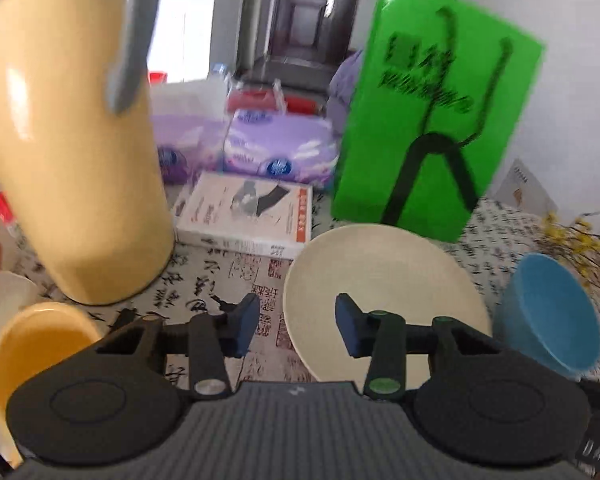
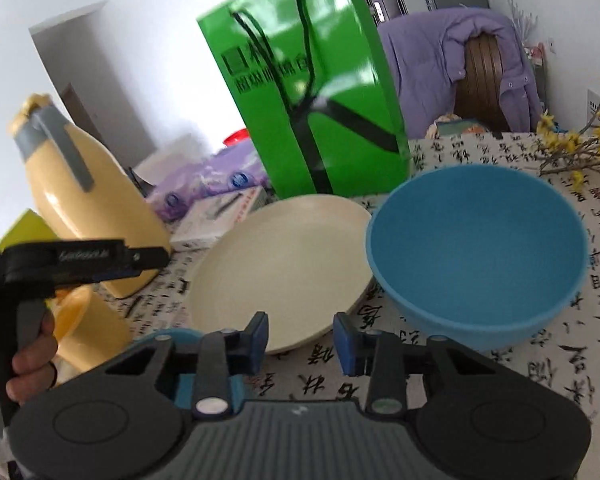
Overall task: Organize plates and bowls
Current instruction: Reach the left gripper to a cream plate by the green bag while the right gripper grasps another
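A cream plate [image 1: 384, 300] lies on the calligraphy-print tablecloth [image 1: 220, 276]; it also shows in the right wrist view [image 2: 284, 264]. A blue bowl [image 1: 548, 312] stands upright to its right, large in the right wrist view [image 2: 476, 256]. A yellow bowl [image 1: 40, 344] sits at the left, also in the right wrist view [image 2: 88, 328]. My left gripper [image 1: 298, 330] is open and empty, hovering over the plate's near left edge. My right gripper [image 2: 300, 340] is open and empty just in front of the plate and blue bowl. The left gripper body [image 2: 72, 264] shows at the left of the right wrist view.
A tall yellow thermos [image 1: 68, 140] with a grey handle stands at the left. A green paper bag [image 1: 432, 120] stands behind the plate. A white book [image 1: 248, 212] lies between them. Yellow flower twigs [image 2: 580, 148] reach in at the right. A blue object [image 2: 188, 384] lies under my right gripper.
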Available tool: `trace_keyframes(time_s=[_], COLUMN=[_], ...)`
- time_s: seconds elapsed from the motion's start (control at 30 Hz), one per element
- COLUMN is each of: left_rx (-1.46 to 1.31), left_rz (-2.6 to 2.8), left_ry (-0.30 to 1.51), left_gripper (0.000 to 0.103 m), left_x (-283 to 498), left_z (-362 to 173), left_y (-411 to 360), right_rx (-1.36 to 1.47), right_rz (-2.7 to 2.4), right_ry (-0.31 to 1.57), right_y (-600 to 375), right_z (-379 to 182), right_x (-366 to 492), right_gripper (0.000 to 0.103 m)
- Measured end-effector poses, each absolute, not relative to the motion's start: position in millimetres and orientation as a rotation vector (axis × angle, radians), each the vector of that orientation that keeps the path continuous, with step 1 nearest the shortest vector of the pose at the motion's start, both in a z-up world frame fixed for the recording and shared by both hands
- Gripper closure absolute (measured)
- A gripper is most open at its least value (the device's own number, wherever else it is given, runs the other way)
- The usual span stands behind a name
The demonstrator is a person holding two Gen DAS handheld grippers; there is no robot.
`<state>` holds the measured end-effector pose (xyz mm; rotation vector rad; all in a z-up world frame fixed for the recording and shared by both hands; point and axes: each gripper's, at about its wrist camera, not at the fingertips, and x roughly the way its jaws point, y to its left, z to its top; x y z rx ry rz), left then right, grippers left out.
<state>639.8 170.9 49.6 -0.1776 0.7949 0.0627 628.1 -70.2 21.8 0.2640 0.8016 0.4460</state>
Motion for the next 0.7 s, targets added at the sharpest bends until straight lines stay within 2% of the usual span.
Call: trace_keyframes(time_s=[0.17, 0.33, 0.37, 0.43, 0.5, 0.7], left_rx=[-0.196, -0.215, -0.214, -0.201, -0.217, -0.249], left_rz=[0.088, 0.058, 0.05, 0.052, 0.076, 0.091], left_ry=[0.888, 0.901, 0.908, 0.925, 0.936, 0.93], left_gripper=[0.06, 0.068, 0.076, 0.085, 0.099, 0.099], left_x=[675, 687, 689, 696, 698, 687], left_z=[21, 21, 20, 17, 12, 17], left_y=[170, 176, 177, 177, 182, 188], right_rx=[0.292, 0.3, 0.302, 0.325, 0.353, 0.344], right_rz=[0.416, 0.41, 0.412, 0.415, 0.414, 0.417], right_ry=[0.85, 0.867, 0.872, 0.881, 0.887, 0.886], right_y=[-64, -63, -63, -66, -68, -67], right_z=[1, -10, -12, -17, -19, -15], right_x=[655, 665, 666, 669, 672, 669], right_gripper=[0.07, 0.073, 0.077, 0.077, 0.079, 0.081])
